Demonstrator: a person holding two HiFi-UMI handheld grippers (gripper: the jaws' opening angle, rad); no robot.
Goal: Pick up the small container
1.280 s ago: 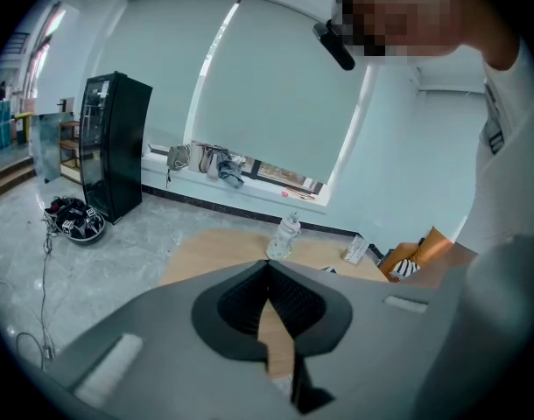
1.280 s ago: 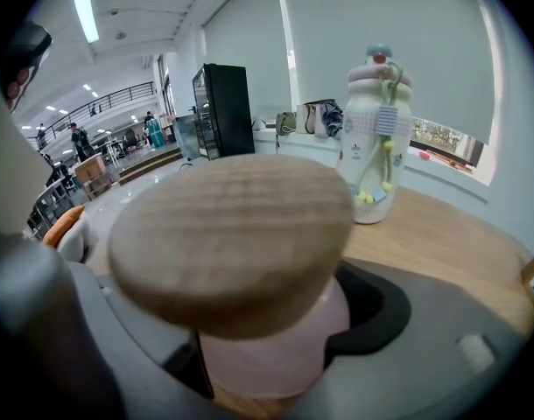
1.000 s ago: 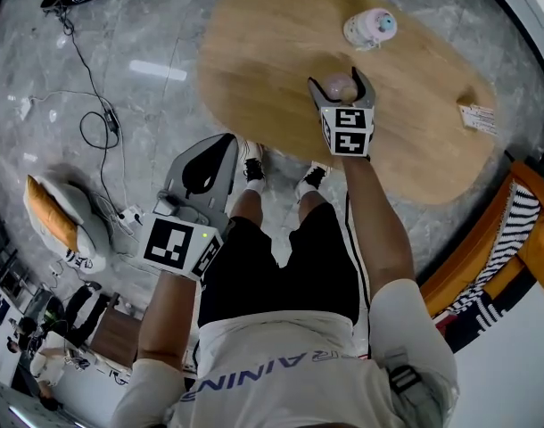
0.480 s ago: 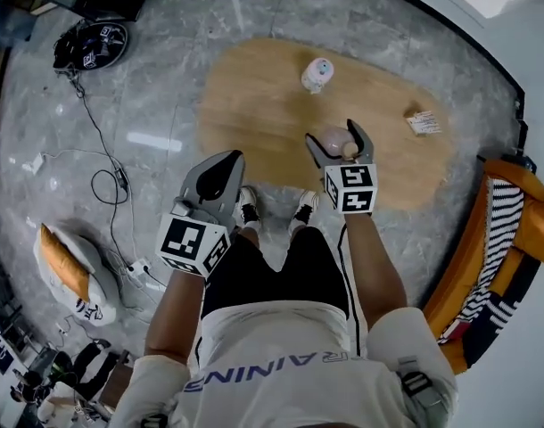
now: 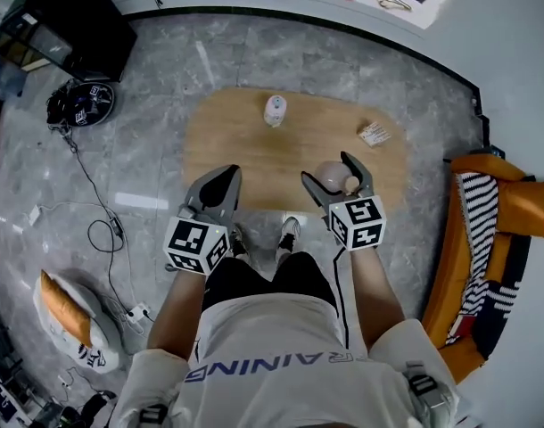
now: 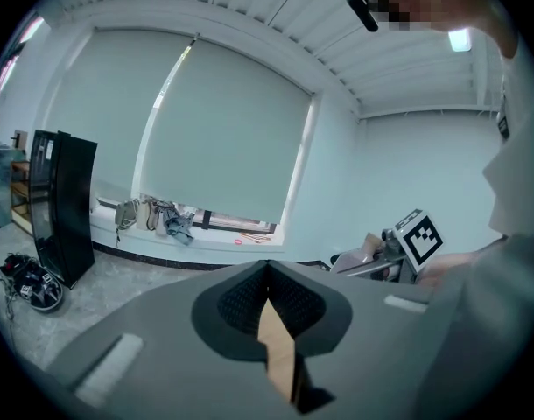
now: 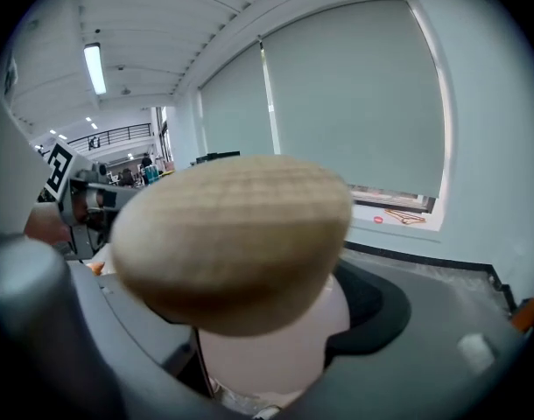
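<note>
The small container (image 5: 331,176) is a pale pink pot with a rounded wooden lid (image 7: 236,234). It sits between the jaws of my right gripper (image 5: 326,168), which is shut on its pink body and holds it in the air over the near edge of the oval wooden table (image 5: 245,145). In the right gripper view the lid fills the middle and hides the fingertips. My left gripper (image 5: 220,178) hovers at about the same height to the left, shut, with nothing in it; its jaw tips meet (image 6: 267,265).
A small white bottle (image 5: 274,111) stands at the table's far side and a small packet (image 5: 375,134) lies to its right. An orange and striped seat (image 5: 486,239) is at the right. Cables and a black cabinet (image 5: 67,34) are on the left floor.
The view has risen and pulled back, so the table looks smaller and farther. The right gripper has come up with the container. The left gripper has lifted level with it.
</note>
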